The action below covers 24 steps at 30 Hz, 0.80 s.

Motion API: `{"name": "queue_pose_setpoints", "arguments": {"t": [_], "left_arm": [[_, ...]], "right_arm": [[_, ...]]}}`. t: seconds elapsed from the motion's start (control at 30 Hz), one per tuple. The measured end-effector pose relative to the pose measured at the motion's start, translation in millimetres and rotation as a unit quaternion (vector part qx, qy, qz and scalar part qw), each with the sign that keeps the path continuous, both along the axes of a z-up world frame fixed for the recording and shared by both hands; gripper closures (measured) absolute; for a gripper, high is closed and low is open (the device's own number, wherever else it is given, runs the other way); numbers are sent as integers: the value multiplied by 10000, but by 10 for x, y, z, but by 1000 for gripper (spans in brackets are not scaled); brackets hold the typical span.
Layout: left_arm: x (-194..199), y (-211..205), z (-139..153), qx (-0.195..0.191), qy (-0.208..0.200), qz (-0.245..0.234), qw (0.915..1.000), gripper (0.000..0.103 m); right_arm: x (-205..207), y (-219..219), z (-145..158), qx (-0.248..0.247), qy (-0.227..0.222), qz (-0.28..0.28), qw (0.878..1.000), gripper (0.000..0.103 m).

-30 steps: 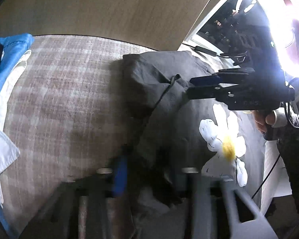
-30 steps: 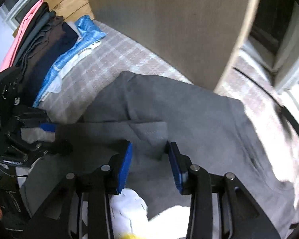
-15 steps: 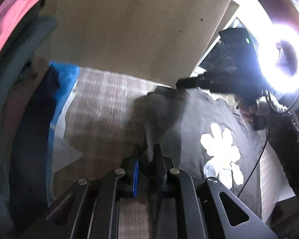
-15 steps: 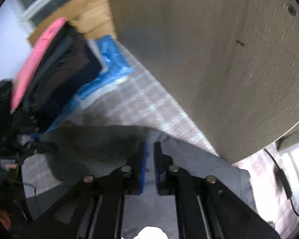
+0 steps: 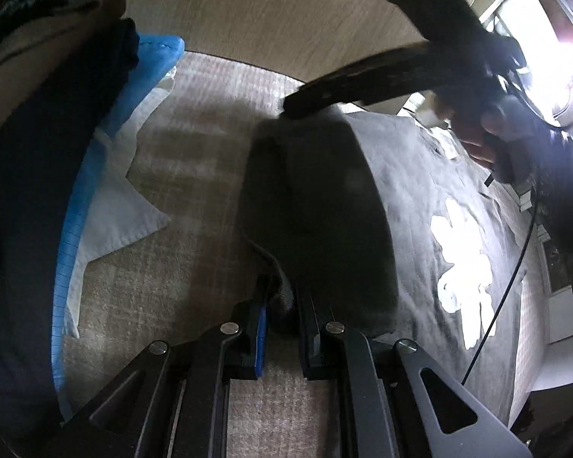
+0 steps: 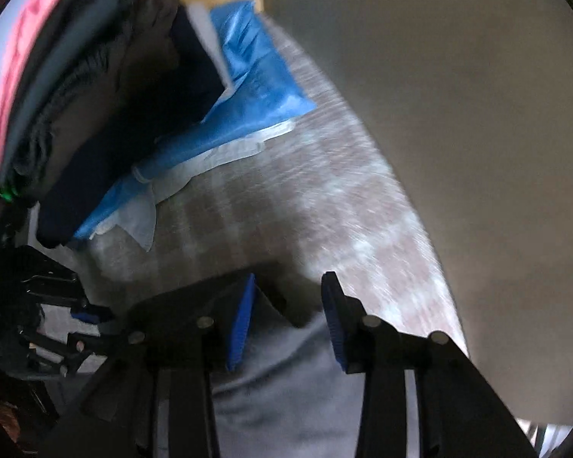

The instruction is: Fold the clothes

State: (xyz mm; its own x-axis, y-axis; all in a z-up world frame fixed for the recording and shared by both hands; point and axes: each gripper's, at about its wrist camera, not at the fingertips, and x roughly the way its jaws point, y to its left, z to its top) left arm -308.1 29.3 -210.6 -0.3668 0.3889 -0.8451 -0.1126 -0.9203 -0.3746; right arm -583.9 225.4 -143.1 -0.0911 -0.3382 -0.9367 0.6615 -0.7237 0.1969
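Two tongs: left tongs (image 5: 280, 301) clenched on soft grey shirt (image 5: 324, 198), right tongs (image 6: 288, 305) opening, released.

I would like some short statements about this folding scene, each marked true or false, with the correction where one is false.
1. The left tool pinches an edge of the dark grey shirt. True.
2. The shirt carries a white flower print. True.
3. The right tool is clamped tight on the shirt. False: its jaws are opening, blue pads apart, with grey cloth lying between them.
4. The shirt lies on a bare wooden floor. False: it lies on a checked cover.
5. A blue garment lies beside the stack of clothes. True.
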Motion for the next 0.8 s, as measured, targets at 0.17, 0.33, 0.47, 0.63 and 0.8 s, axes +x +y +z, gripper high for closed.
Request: {"name": "queue_pose_setpoints", "arguments": {"t": [0.17,0.33,0.47,0.63,0.8], "left_arm": [[-11,59,4,-94,75,-91,9999,91],[-21,65,-4,-10,73,-100,9999,91],[-14,111,-16,47,75,-150,9998,91],[-44,133,-12,123,84,-142,9998,91],[-81,25,139,232,252,54,9994,91]], "right_arm": [[-57,-228,78,25,-33,111,9999,67],[-35,-365,98,357,-158,311,9988,67],[96,-385,-167,1070,-271,557,9923,67],[203,-236,-199,1143,-332,655,9907,69],[304,-243,-166,736,-199,742,9943,97]]}}
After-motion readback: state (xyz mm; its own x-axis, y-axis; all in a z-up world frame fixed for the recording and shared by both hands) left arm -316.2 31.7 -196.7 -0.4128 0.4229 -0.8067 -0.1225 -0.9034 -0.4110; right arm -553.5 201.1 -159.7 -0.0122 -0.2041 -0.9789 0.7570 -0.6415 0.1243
